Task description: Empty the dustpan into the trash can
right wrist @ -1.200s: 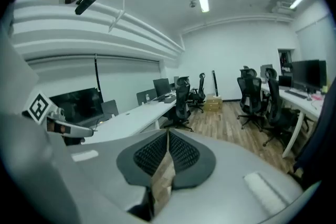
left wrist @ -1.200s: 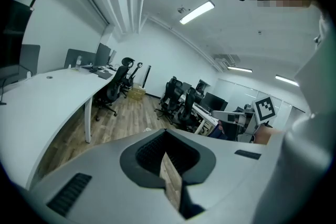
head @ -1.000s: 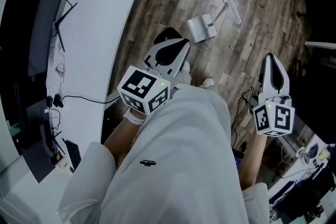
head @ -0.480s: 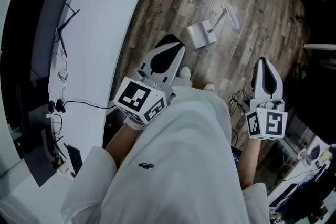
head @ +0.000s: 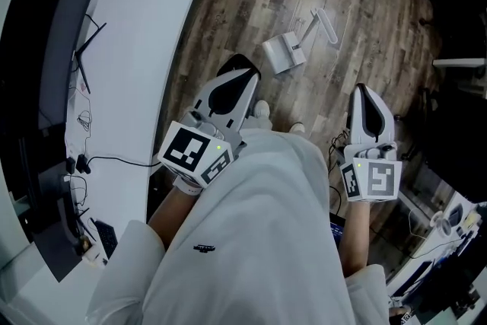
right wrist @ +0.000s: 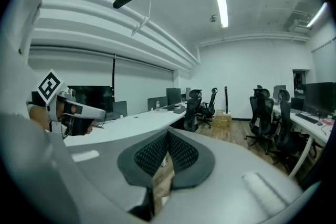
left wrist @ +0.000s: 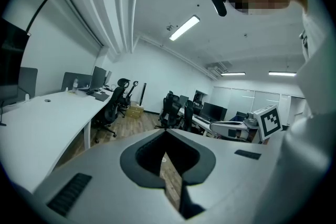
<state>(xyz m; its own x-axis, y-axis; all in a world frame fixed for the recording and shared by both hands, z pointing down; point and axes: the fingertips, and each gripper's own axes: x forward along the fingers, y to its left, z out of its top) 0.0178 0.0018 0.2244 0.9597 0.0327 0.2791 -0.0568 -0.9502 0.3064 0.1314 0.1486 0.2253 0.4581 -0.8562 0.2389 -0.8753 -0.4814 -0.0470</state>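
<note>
2 empty grippers: left gripper (head: 244, 75) and right gripper (head: 361, 88) have jaws closed. The dustpan (head: 282, 54) on the floor (head: 380, 4) looks light, stiff plastic; grip its handle (head: 329, 28).

Open floor (head: 365, 19) surrounds the dustpan (head: 283, 53); the desk (head: 144, 27) flanks its left.

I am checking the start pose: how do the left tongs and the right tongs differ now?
The left tongs lean toward the dustpan, beside the white desk; the right tongs point nearly straight ahead over open floor. The left pads look smooth, the right pads meshed. Both are shut and empty.
</note>
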